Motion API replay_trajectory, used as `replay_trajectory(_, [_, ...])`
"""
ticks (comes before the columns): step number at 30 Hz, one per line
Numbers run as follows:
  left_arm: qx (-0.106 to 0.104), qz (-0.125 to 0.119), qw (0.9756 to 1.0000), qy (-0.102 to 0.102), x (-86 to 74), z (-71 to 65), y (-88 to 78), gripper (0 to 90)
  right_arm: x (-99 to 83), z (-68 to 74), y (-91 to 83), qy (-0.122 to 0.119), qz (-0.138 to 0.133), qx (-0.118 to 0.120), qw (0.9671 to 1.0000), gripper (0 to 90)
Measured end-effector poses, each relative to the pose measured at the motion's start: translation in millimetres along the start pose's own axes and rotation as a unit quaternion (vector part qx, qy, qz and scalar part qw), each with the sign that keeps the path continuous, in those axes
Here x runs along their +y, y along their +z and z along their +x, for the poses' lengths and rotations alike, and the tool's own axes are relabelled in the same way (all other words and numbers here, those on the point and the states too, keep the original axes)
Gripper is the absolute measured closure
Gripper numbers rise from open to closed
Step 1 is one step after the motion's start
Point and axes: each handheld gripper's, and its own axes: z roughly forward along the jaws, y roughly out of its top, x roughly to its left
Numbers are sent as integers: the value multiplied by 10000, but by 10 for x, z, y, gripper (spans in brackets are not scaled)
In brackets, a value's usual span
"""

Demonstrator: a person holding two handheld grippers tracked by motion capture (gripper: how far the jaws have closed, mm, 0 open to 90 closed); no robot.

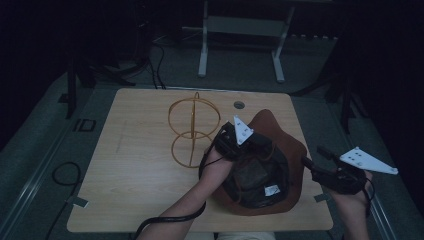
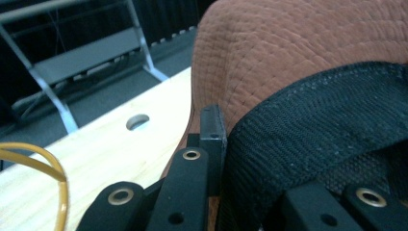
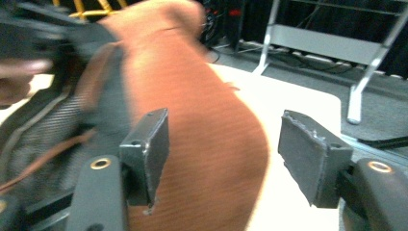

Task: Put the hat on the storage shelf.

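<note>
High view: a brown hat (image 1: 280, 150) lies upturned on the table (image 1: 135, 170), soft and light, best taken by its brim. It is pinched at its black lining by the left gripper (image 1: 231, 144); the right gripper (image 1: 320, 167) stands open beside it.

You've got a rust-brown quilted hat (image 1: 280, 145) at centre right, its lining black mesh (image 2: 327, 139). The wire stand (image 1: 192, 131) at upper centre is yellow-orange, the table (image 1: 135, 165) pale wood grain, and both grippers' top plates (image 1: 367, 160) pale grey.
</note>
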Motion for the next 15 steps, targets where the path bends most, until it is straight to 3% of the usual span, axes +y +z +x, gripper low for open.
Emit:
replay_trajectory(2, [-172, -215, 9996, 47, -3, 1, -104, 862, -5, -87, -34, 20, 3, -134, 9999, 387])
replay_trajectory(4, [-484, -514, 9975, 95, -15, 17, -219, 862, -22, -168, -49, 7, 39, -250, 9997, 398])
replay_trajectory(5, [-479, -523, 9974, 132, -16, 18, -267, 861, -33, -206, -55, 1, 35, -314, 9995, 410])
replay_trajectory(7, [-765, -742, 9943, 91, -44, 61, -366, 861, -51, -274, -61, 60, 54, -338, 9994, 427])
replay_trajectory(9, [-747, -764, 9942, 72, -67, 96, -447, 861, -65, -325, -66, 113, 56, -313, 9994, 431])
replay_trajectory(10, [-896, -816, 9926, -44, -79, 131, -482, 861, -72, -340, -64, 103, 50, -332, 9994, 435])
replay_trajectory(12, [-1103, -1056, 9883, -25, -105, 177, -558, 861, -85, -340, -43, 80, 71, -259, 9996, 438])
replay_trajectory(13, [-1315, -1265, 9832, 9, -119, 200, -601, 860, -91, -325, -25, 75, 74, -172, 9998, 449])
replay_trajectory(15, [-1515, -1583, 9756, 127, -133, 226, -683, 860, -100, -260, 21, -3, 109, 12, 9999, 455])
